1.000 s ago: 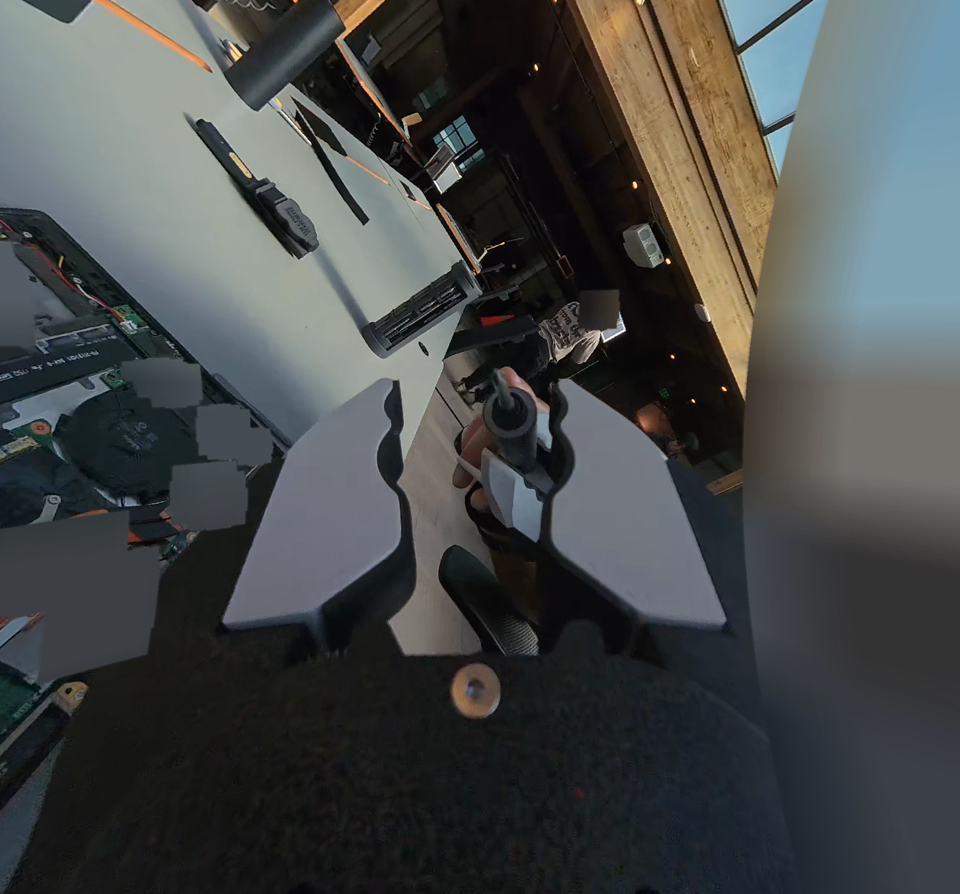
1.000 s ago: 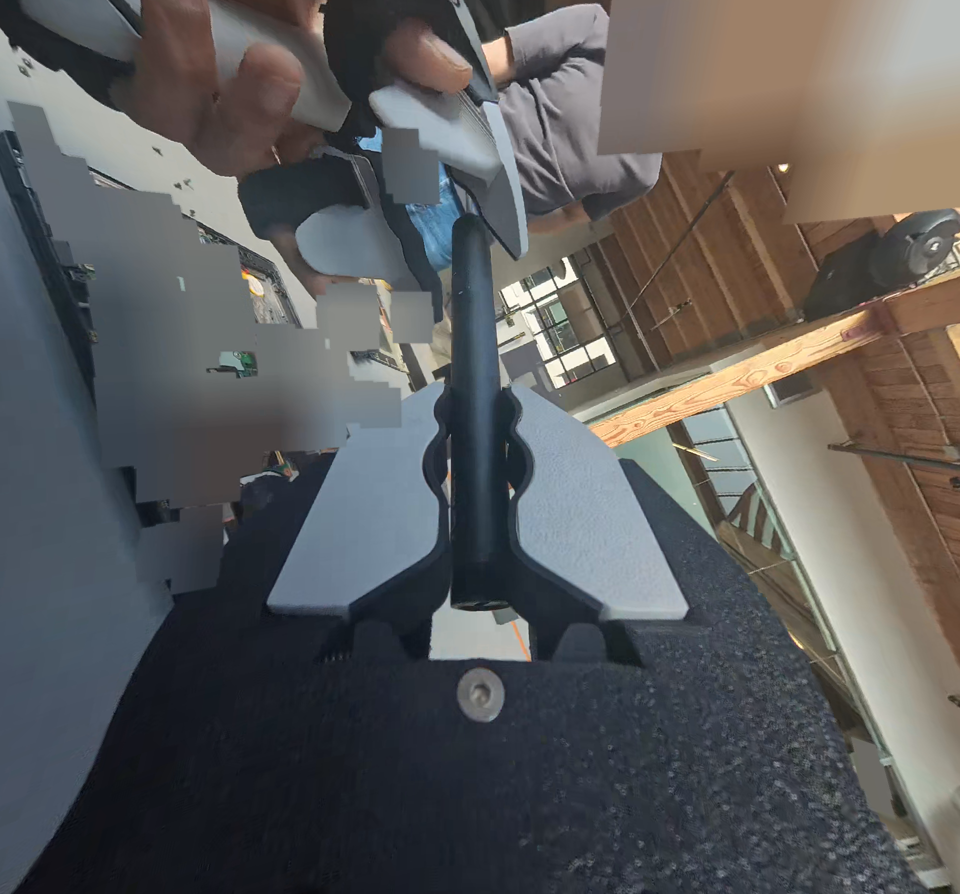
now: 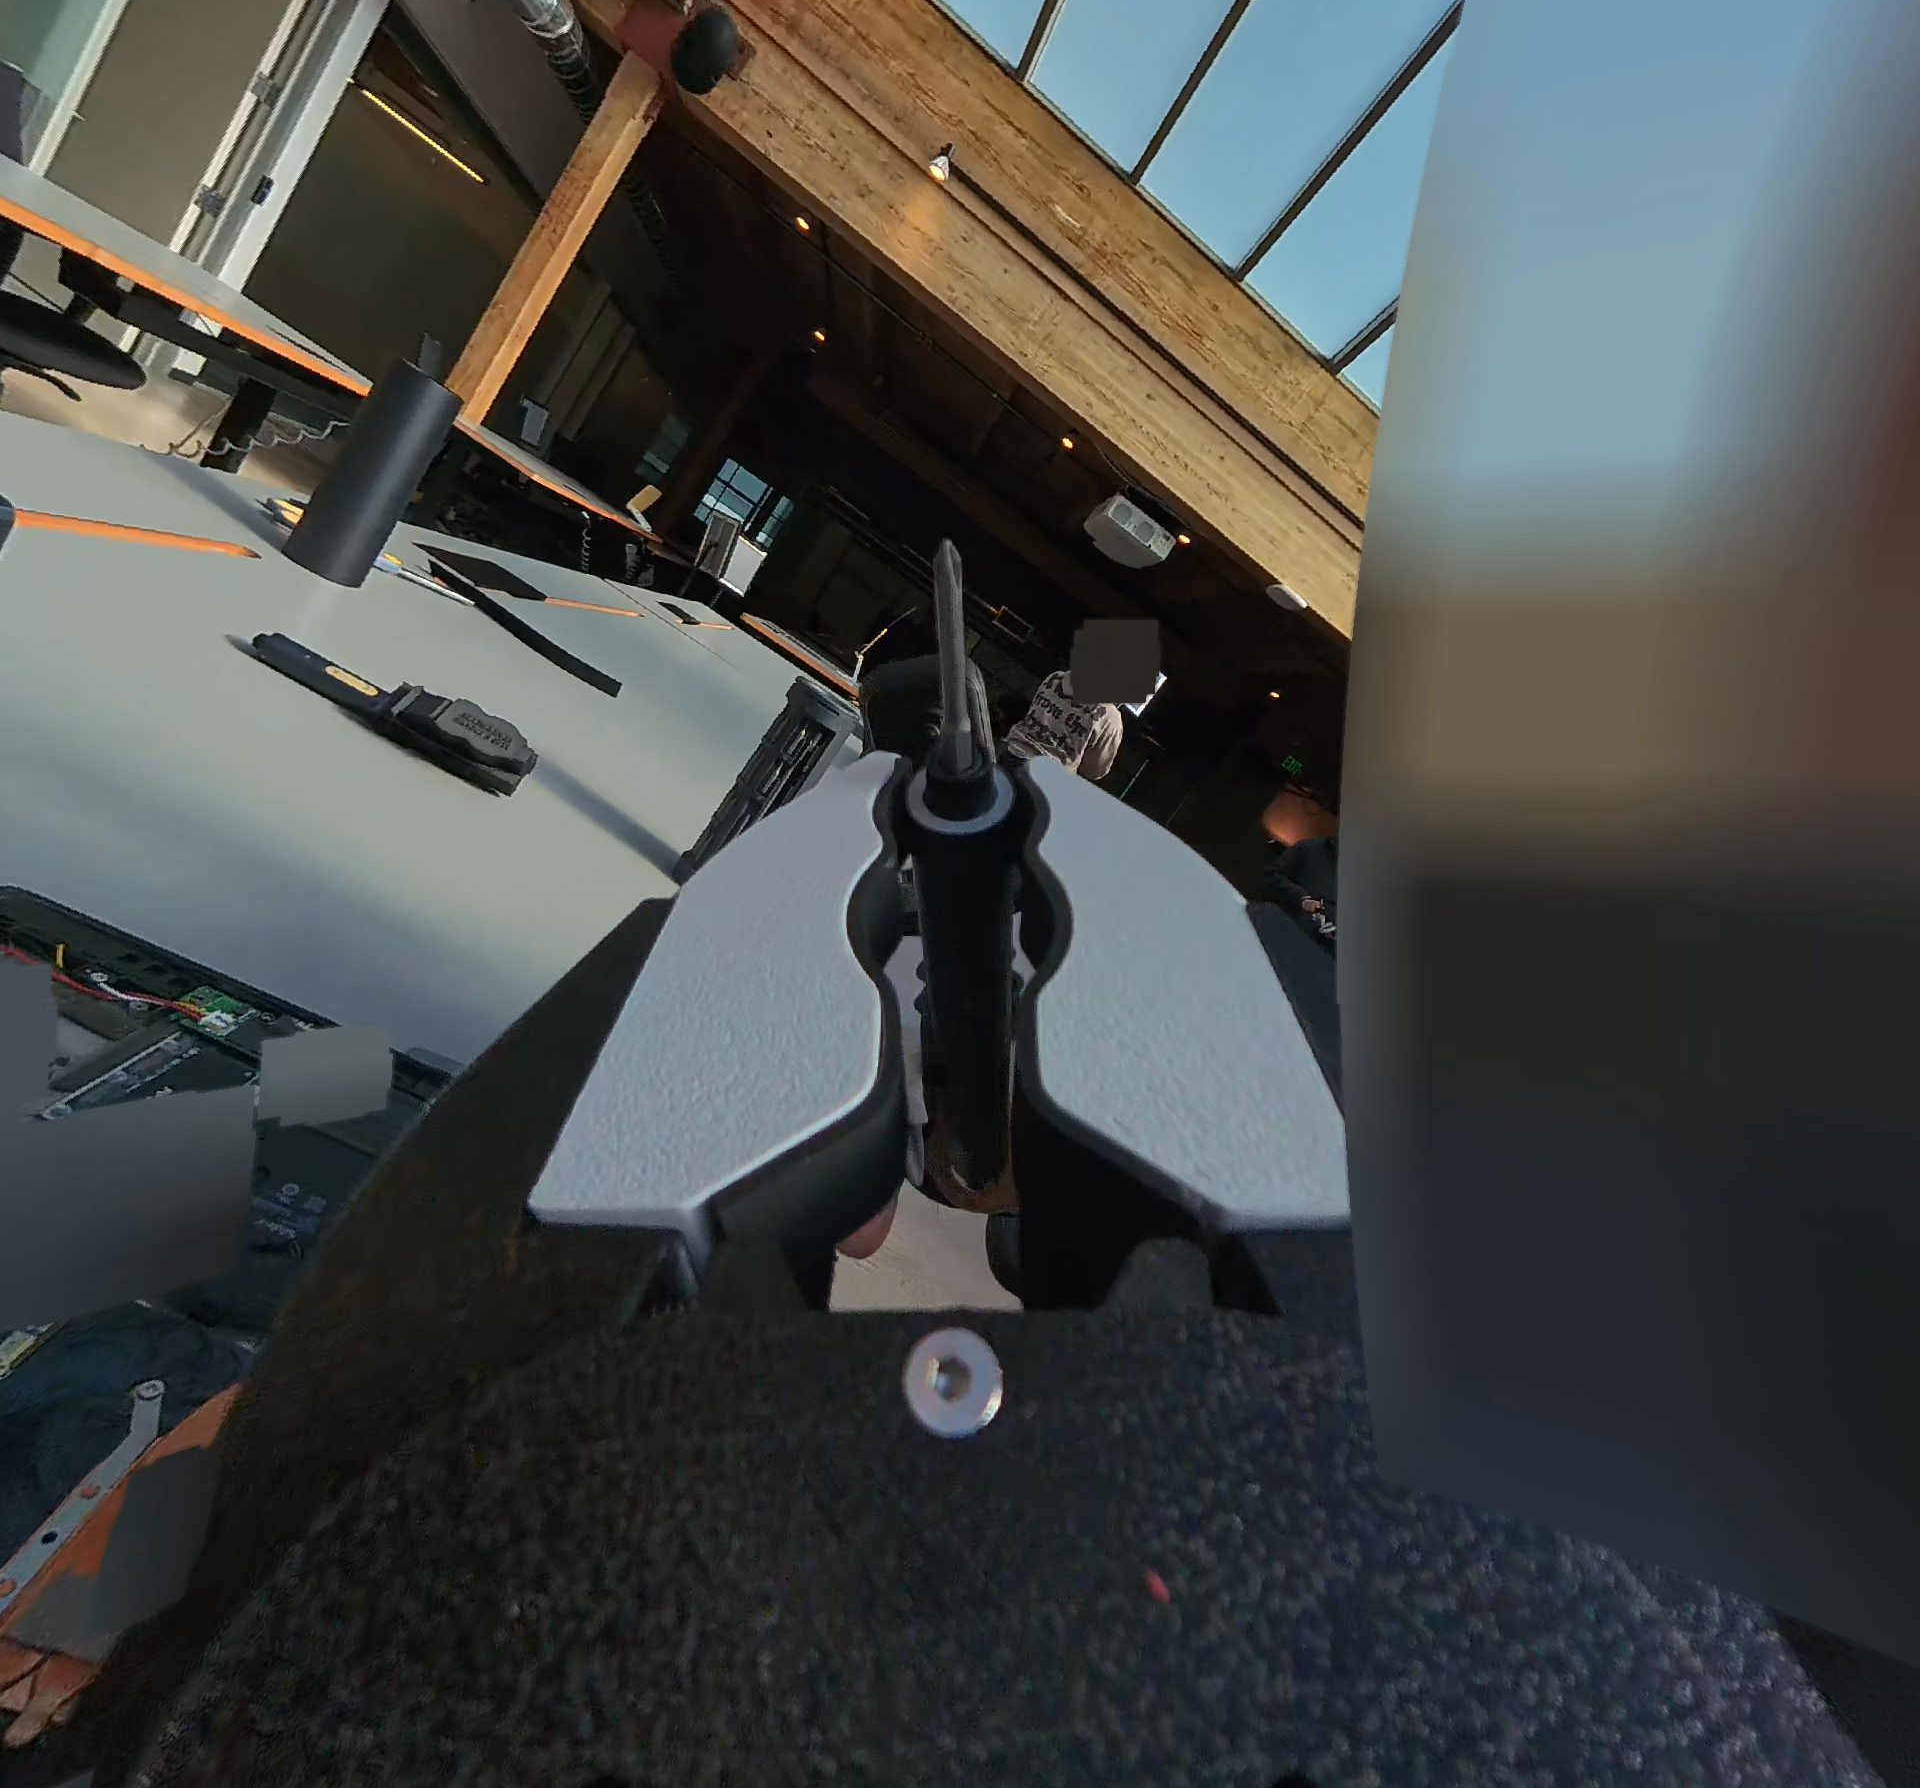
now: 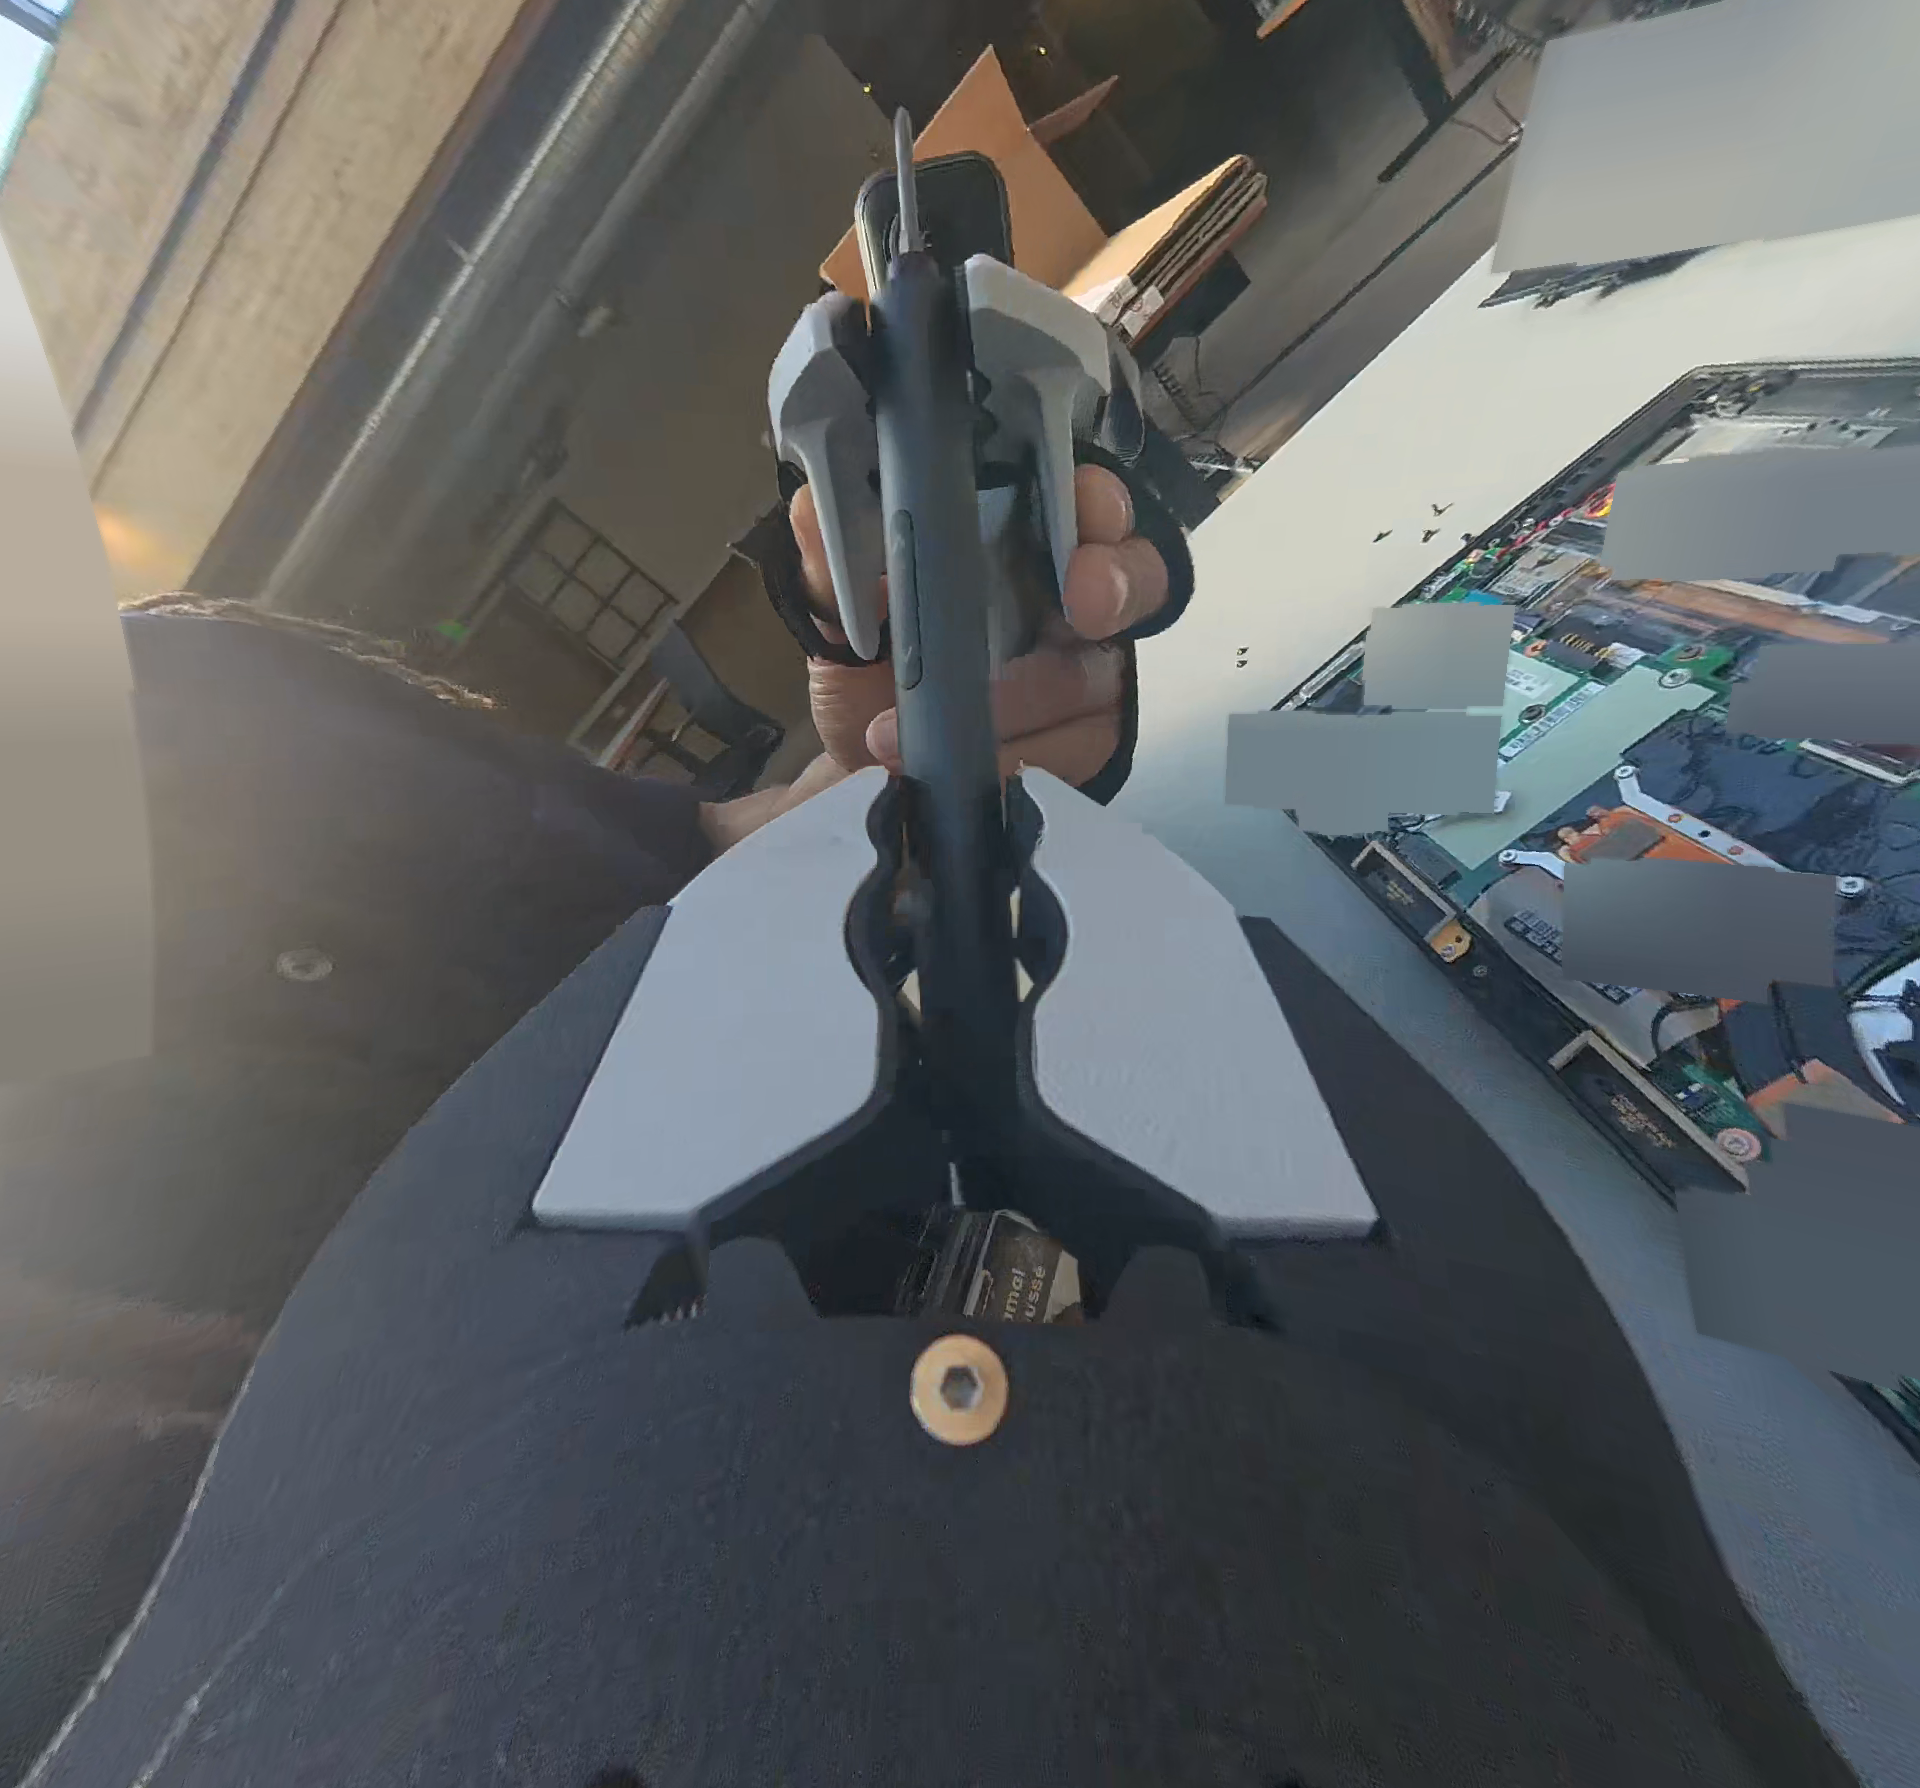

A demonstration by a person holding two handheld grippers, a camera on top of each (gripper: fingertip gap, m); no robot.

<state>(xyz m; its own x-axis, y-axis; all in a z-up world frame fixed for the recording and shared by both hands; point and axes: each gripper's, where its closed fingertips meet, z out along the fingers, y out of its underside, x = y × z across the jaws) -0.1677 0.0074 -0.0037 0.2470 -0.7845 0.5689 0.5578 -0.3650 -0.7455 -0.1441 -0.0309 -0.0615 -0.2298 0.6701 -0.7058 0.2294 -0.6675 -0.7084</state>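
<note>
Screwdriver (image 4: pixel 940 658) sits clamped at both ends: right gripper (image 4: pixel 956 803) pinches its handle, left gripper (image 3: pixel 956 803) clenches the shaft end, bit pointing up past the fingers. Handle base is hidden inside the right gripper. A hand (image 4: pixel 1081 637) wraps the far gripper in the right view. Opened laptop (image 4: pixel 1621 803) lies on the grey table (image 3: pixel 260 803), largely masked by blur patches. Beyond: black cylinder (image 3: pixel 369 481), wood beams, skylights.
</note>
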